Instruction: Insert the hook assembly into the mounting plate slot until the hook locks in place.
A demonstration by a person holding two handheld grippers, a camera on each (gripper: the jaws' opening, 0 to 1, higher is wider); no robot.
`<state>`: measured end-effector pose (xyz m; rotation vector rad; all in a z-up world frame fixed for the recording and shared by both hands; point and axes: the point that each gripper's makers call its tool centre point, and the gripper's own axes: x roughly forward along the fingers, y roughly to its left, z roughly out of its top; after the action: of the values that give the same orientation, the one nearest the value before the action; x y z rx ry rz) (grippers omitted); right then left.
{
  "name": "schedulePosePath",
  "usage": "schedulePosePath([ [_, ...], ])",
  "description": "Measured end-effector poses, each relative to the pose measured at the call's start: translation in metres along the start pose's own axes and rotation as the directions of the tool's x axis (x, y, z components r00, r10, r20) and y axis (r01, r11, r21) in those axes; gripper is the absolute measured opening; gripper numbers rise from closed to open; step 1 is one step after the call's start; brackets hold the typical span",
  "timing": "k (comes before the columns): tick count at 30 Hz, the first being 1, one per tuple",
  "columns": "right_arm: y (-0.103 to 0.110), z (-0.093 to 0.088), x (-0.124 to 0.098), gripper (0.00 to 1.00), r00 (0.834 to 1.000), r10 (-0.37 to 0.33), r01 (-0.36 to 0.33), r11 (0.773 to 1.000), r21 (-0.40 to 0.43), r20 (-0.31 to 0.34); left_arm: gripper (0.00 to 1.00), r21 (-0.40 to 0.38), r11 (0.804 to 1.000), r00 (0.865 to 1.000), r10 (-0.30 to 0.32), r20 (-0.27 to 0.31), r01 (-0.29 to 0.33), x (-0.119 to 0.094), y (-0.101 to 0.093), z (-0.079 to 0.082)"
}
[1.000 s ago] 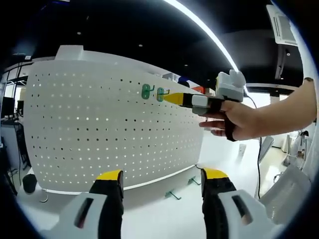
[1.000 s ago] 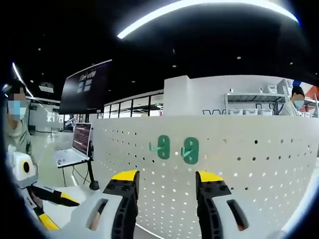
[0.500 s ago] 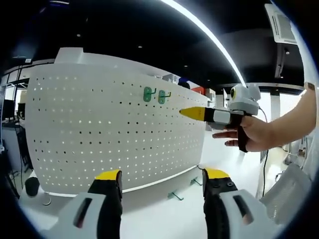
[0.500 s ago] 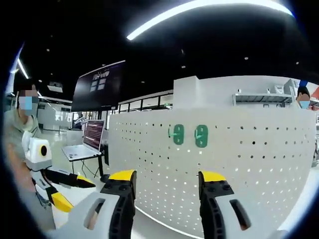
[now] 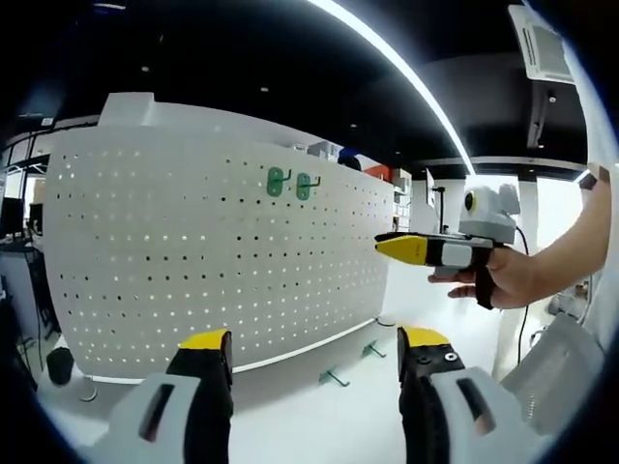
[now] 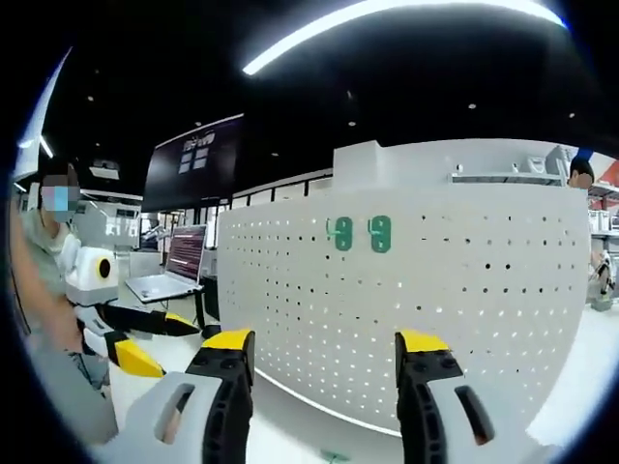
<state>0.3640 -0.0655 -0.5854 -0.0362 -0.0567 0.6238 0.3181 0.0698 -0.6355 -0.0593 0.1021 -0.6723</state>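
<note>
Two green hooks (image 5: 291, 183) sit side by side high on the white pegboard (image 5: 193, 251), well ahead of and above the left claw (image 5: 314, 353), whose yellow-tipped jaws stand spread apart with nothing between them. From the right gripper view the same pair of hooks (image 6: 360, 234) hangs on the pegboard (image 6: 464, 290) ahead of and above the right claw (image 6: 323, 355), slightly toward its left jaw; this claw's jaws are likewise parted and hold nothing. Well apart from the board, to the right of the left claw, the right claw (image 5: 392, 246) comes into the left gripper view held in a person's hand (image 5: 503, 280), its yellow tips pointing toward the pegboard without touching it. Down on the white tabletop (image 5: 319, 416), at the foot of the pegboard and between the left claw's jaws, lie two more small green hooks (image 5: 350, 364), near each other and just beside the board's lower edge. To the far left of the right claw the left claw (image 6: 135, 353) shows low, beside a person's arm, with an open laptop (image 6: 174, 275) on a stand beyond it.
</note>
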Motion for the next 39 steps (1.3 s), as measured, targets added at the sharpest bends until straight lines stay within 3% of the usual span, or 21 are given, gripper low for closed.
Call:
schedulePosePath([
  [20, 0.001, -0.024, -0.046, 0.62, 0.999, -0.037, 0.037, 0.999, 0.022, -0.014, 0.75, -0.022, 1.0, 1.0, 0.01, -0.004, -0.01, -0.012, 0.001, -0.006],
  [39, 0.002, -0.033, -0.068, 0.63, 0.998, -0.057, 0.057, 0.998, 0.03, -0.018, 0.76, -0.052, 0.998, 1.0, 0.02, 0.002, -0.02, -0.021, -0.002, -0.011],
])
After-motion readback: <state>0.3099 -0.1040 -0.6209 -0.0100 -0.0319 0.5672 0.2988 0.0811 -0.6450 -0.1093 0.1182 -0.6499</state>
